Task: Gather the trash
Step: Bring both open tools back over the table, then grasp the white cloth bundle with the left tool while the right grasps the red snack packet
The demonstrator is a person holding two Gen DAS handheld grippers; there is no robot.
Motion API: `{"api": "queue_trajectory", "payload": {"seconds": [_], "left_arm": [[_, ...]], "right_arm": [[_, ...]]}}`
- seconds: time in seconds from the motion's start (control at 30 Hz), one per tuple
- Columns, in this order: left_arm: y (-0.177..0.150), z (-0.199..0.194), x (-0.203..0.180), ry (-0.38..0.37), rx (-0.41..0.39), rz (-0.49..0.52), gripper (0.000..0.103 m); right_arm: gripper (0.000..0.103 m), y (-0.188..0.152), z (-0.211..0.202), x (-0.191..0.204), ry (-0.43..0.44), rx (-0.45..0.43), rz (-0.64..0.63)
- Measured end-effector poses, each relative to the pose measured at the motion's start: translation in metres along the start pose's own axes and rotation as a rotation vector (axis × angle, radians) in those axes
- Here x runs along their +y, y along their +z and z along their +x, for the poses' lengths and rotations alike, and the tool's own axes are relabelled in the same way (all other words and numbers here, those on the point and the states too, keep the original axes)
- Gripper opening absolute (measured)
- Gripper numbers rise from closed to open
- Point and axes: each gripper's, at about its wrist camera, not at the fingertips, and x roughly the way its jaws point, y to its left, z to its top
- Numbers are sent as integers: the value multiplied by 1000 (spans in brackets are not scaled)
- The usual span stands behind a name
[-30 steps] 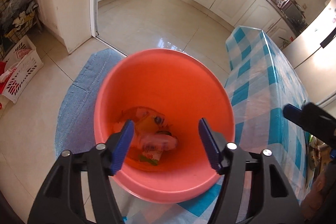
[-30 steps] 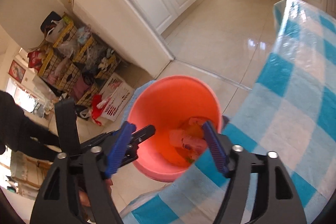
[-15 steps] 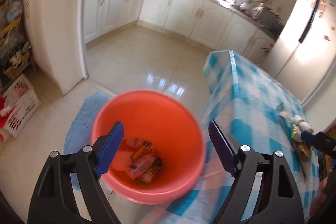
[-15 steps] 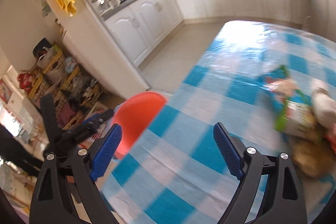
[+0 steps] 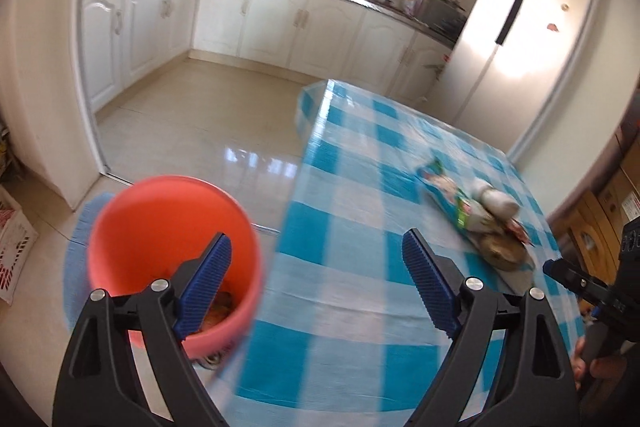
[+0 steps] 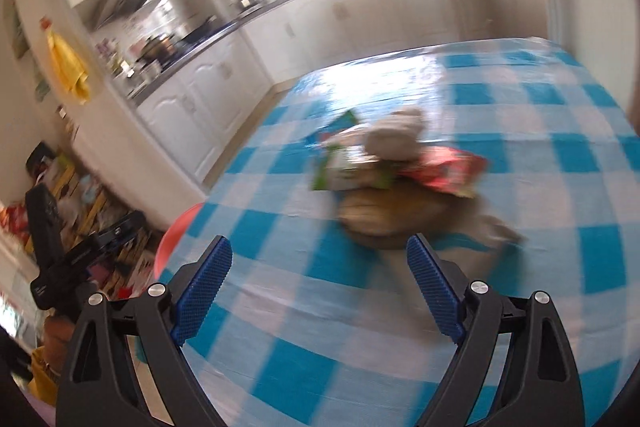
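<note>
An orange bucket point(image 5: 160, 219) with wrappers in its bottom point(image 5: 218, 307) stands on the floor by the table's near left corner; its rim also shows in the right wrist view point(image 6: 170, 243). A pile of trash point(image 5: 480, 215) lies on the blue checked tablecloth point(image 5: 352, 227): green and red wrappers, crumpled paper, a brown round thing. In the right wrist view the pile point(image 6: 384, 179) lies just ahead. My left gripper point(image 5: 320, 287) is open and empty above the table's edge. My right gripper point(image 6: 320, 287) is open and empty above the cloth, short of the pile.
White kitchen cabinets point(image 5: 280, 19) and a worktop with pots run along the far wall. A fridge point(image 5: 520, 27) stands behind the table. A blue mat point(image 5: 76, 267) lies under the bucket. Cluttered shelves and a white basket point(image 5: 12, 243) stand at the left.
Both grippers have swung up and right, away from the bucket and towards the table. The trash pile has come into view ahead of the right gripper. Both stay open.
</note>
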Motion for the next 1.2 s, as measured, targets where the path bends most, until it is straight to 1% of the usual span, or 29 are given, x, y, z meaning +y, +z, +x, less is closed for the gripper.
{"api": "queue_trajectory", "payload": {"seconds": [0.1,0.17,0.27,0.4,0.47,0.6,0.67,0.73,0.77,0.8,0.87,0.97,1.03,1.07,1.13,1.2], "left_arm": [[-2,8,-24,-46,44,46,88],[-3,12,-38,-73,58,68,87],[-3,21,-68,-127,101,113,87],[2,36,-111,-186,148,178,88],[6,43,-127,-213,164,195,88],[17,68,-171,-280,204,250,88],[21,84,-188,-271,223,277,87],[24,102,-206,-285,252,301,87],[25,113,-214,-280,273,311,87],[26,123,-221,-255,284,316,87],[28,137,-231,-254,305,335,87],[30,156,-242,-220,323,353,87],[31,168,-247,-206,341,358,79],[32,172,-248,-199,349,357,72],[32,180,-250,-199,360,357,69],[32,186,-250,-180,365,361,59]], "right_arm": [[88,-3,-10,-23,-11,-16,51],[88,-6,-17,-37,-16,-23,74],[89,-8,-25,-56,-16,-36,115],[89,-9,-31,-76,-33,-43,133],[89,-11,-33,-86,-32,-46,143],[89,-12,-33,-100,-26,-43,164],[89,-10,-32,-104,-27,-39,171],[89,-9,-30,-108,-22,-31,175],[89,-9,-29,-109,-24,-27,173],[89,-8,-28,-110,-29,-24,168],[89,-7,-26,-112,-30,-19,158],[89,-5,-20,-116,-28,1,156],[89,-1,-16,-116,-28,10,152],[89,1,-14,-115,-29,18,146],[89,4,-10,-113,-23,26,132],[89,9,-4,-109,-19,43,113]]}}
